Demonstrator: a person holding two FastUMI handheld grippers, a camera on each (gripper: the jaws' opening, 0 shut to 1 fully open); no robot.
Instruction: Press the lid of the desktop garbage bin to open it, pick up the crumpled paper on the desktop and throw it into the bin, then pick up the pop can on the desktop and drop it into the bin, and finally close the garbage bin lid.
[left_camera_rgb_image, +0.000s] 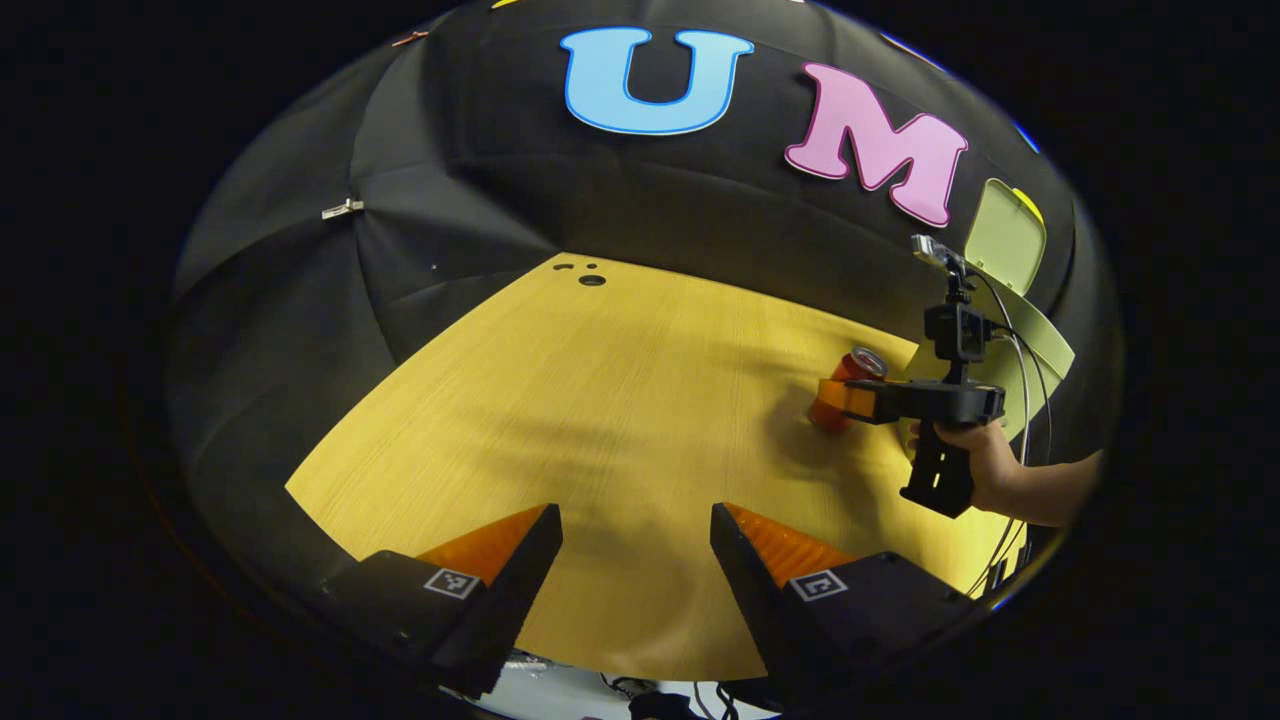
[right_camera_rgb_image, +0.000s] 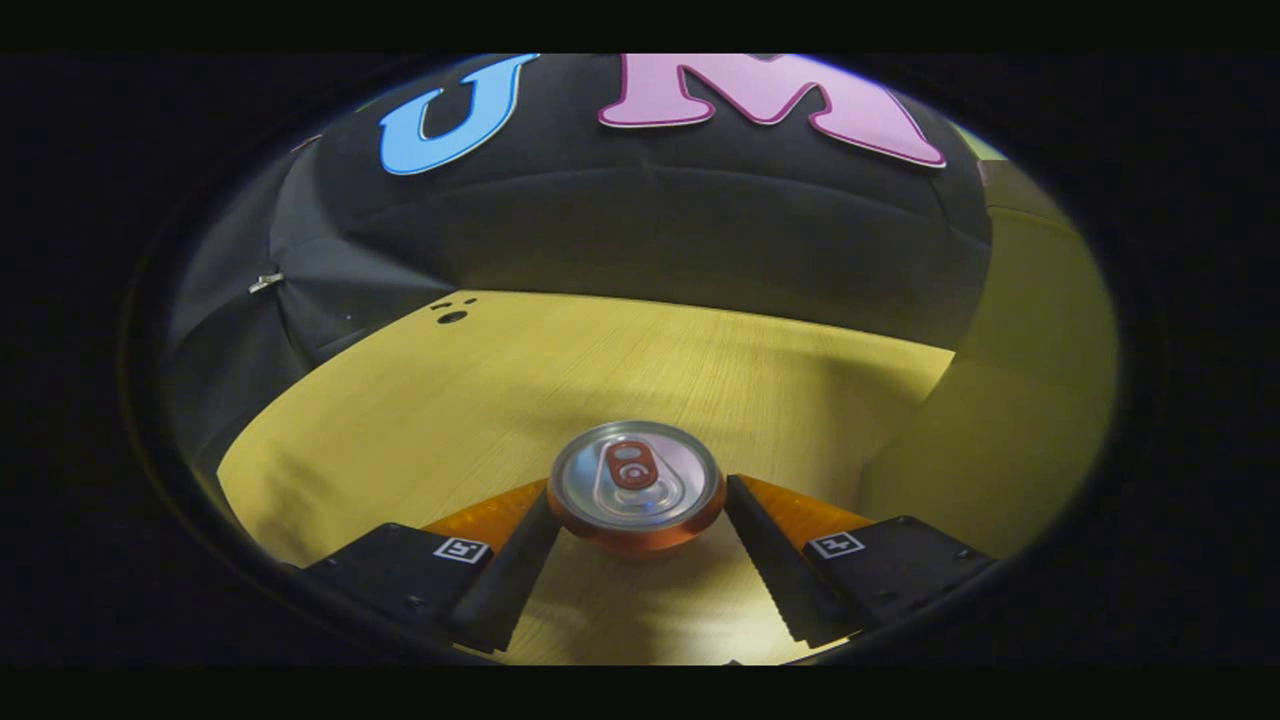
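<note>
Two fingers of the right gripper (right_camera_rgb_image: 636, 520) flank the can (right_camera_rgb_image: 636, 485), which stands upright on the desk (right_camera_rgb_image: 400, 420) just left of the bin (right_camera_rgb_image: 1010, 400); the jaws look spread with the can between them, and I cannot tell whether either pad touches it yet. To do the pick well, I judge the fingers should close squarely on the can's body below the rim, firmly but without denting it, then lift straight up before swinging right over the bin, whose lid (left_camera_rgb_image: 1005, 235) stands open. Meanwhile the left gripper (left_camera_rgb_image: 635, 545) hangs open over bare desk at the near edge, holding nothing.
</note>
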